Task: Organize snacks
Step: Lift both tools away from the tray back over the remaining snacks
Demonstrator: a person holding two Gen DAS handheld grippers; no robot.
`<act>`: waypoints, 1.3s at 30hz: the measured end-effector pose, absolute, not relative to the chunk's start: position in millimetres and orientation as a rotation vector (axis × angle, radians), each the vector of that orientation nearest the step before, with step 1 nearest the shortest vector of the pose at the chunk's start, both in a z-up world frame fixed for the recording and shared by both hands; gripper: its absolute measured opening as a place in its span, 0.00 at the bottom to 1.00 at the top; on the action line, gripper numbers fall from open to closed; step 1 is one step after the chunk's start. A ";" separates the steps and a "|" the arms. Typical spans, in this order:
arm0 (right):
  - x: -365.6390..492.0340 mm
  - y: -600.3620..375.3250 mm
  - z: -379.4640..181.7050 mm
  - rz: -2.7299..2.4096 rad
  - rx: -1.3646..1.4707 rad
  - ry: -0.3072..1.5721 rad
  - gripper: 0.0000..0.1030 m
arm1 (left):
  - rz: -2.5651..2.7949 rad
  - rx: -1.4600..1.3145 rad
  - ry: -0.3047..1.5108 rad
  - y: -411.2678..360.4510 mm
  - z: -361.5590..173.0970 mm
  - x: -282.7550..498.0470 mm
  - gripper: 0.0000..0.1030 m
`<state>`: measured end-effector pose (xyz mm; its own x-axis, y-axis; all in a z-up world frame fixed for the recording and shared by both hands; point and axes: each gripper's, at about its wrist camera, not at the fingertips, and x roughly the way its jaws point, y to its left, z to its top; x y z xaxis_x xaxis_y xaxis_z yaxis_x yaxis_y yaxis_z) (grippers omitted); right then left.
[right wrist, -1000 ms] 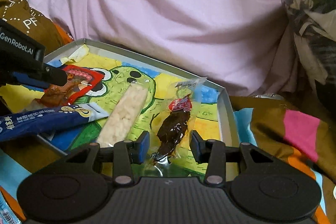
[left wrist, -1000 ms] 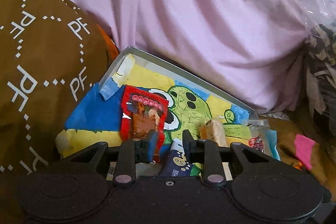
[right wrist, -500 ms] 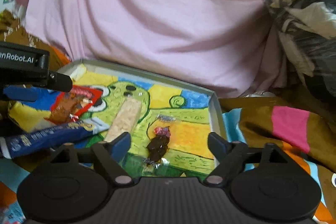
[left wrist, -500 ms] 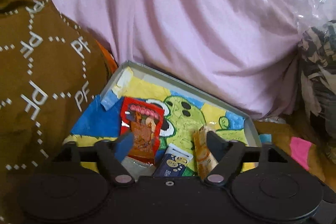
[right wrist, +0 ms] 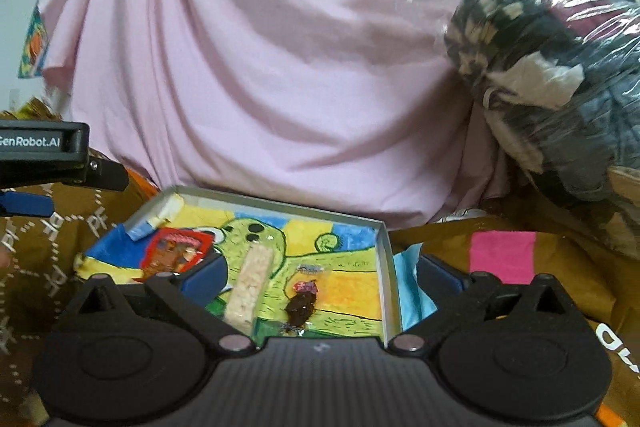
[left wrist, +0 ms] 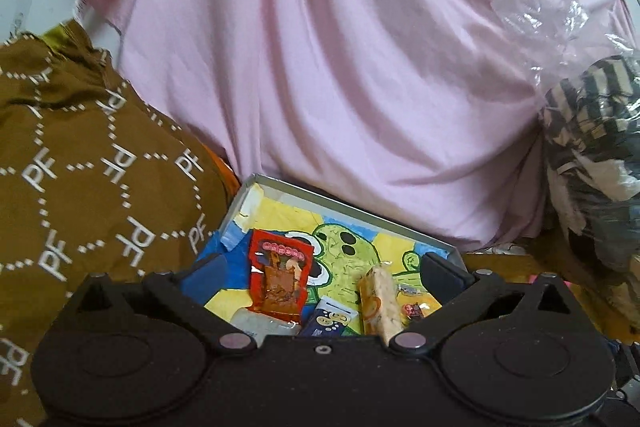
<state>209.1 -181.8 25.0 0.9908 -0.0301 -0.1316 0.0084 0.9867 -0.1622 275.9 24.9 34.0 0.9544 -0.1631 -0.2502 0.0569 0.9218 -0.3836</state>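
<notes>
Left wrist view: left claw (left wrist: 322,273) spread wide, jaws just opened, gripping nothing. Red snack packet (left wrist: 279,277), blue packet (left wrist: 329,319), pale rice bar (left wrist: 380,301) lie in tray (left wrist: 344,205), toward near edge. Right claw (right wrist: 320,273) likewise just opened, empty; dark wrapped snack (right wrist: 301,303) near tray's right wall.

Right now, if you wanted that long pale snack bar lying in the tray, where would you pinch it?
Probably across the middle of the pale snack bar, coming down from above. It lies flat and lengthwise, narrow enough for the open right gripper, with bare tray on both long sides.
</notes>
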 end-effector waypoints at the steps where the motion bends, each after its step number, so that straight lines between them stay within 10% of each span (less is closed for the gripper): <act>1: 201.7 -181.7 26.4 -0.015 -0.163 0.125 1.00 | -0.113 -0.378 0.279 25.8 36.3 269.9 0.99; 39: 43.2 -148.8 -11.7 0.151 -0.306 0.241 1.00 | 0.027 -0.103 0.583 28.0 -6.0 99.2 0.99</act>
<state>43.2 -148.8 -11.7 0.9602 0.1105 -0.2567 -0.1831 0.9427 -0.2791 99.2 28.0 -6.0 0.8347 -0.0039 -0.5507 -0.0545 0.9945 -0.0896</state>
